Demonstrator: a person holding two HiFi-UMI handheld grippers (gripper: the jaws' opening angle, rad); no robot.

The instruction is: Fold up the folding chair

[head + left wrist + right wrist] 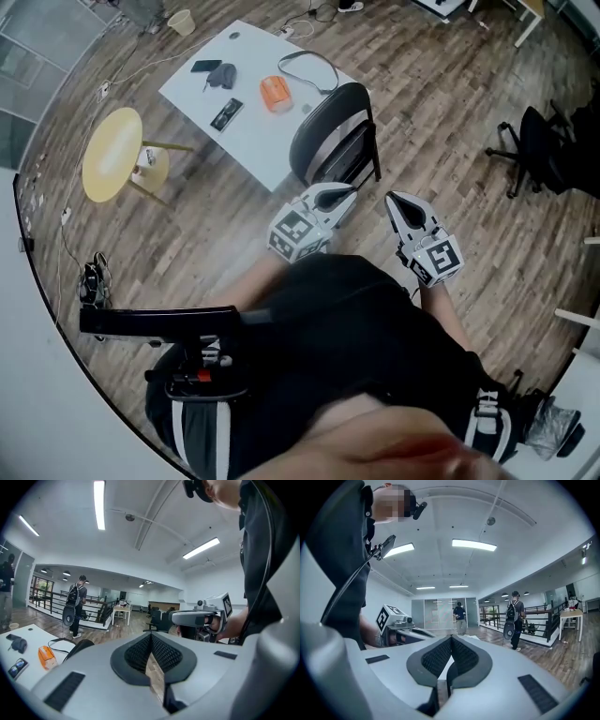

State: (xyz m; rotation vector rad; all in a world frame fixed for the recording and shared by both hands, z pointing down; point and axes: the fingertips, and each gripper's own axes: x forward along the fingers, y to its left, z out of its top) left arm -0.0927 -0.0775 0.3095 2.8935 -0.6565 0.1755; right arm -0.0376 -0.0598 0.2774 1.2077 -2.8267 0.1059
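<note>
One folding chair [330,139], two closed grippers [341,193] [395,200], one table [258,142]

white table [251,136]: bears orange pouch [276,93] | yellow round table [112,155]: beside it | office chair [542,150]: far right

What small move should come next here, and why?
Probably reach the left gripper forward to the folding chair while opening its jaws. Both it and the right gripper are shut and empty, short of the chair, which stands untouched beside the white table.
</note>
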